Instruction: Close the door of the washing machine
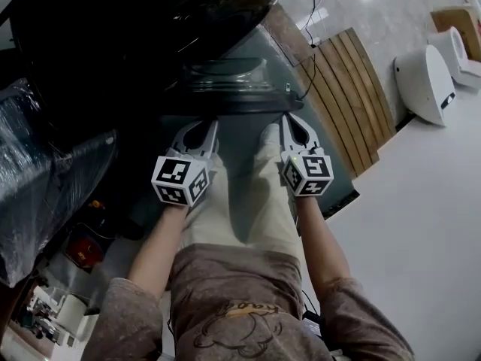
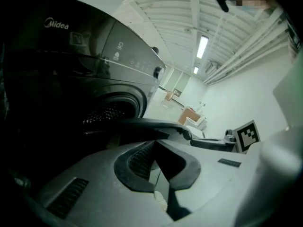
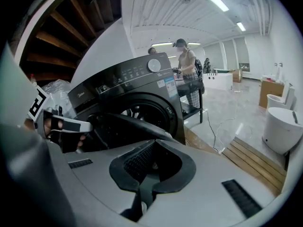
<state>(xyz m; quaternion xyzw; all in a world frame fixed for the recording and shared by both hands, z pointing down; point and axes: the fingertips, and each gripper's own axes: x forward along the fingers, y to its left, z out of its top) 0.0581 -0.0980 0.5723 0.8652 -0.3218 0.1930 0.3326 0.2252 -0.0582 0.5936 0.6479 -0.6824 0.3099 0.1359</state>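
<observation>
Leftmost in the head view, a bundle under clear plastic wrap (image 1: 41,179) sits against the dark washing machine (image 1: 128,28), which fills the far left of the scene. Its round door (image 1: 225,89) is swung wide open toward the person and is seen from above as a glass bowl in a dark rim. In the right gripper view the door juts out from the drum opening (image 3: 142,111), nearly edge-on.

The left gripper (image 1: 210,125) is held out low with its tips just beside the door's near rim. Its own view shows the two jaws closed tip to tip with nothing between them. To its right, the right gripper (image 1: 288,117) is level with it at the rim's right end, jaws likewise together and empty. Whether either gripper touches the door cannot be told.

Further right, wooden planks (image 1: 353,81) lie side by side on the floor beside the machine, with a thin cable (image 1: 310,28) at their far end. Well to the right, white fixtures (image 1: 425,81) sit on the pale floor.
</observation>
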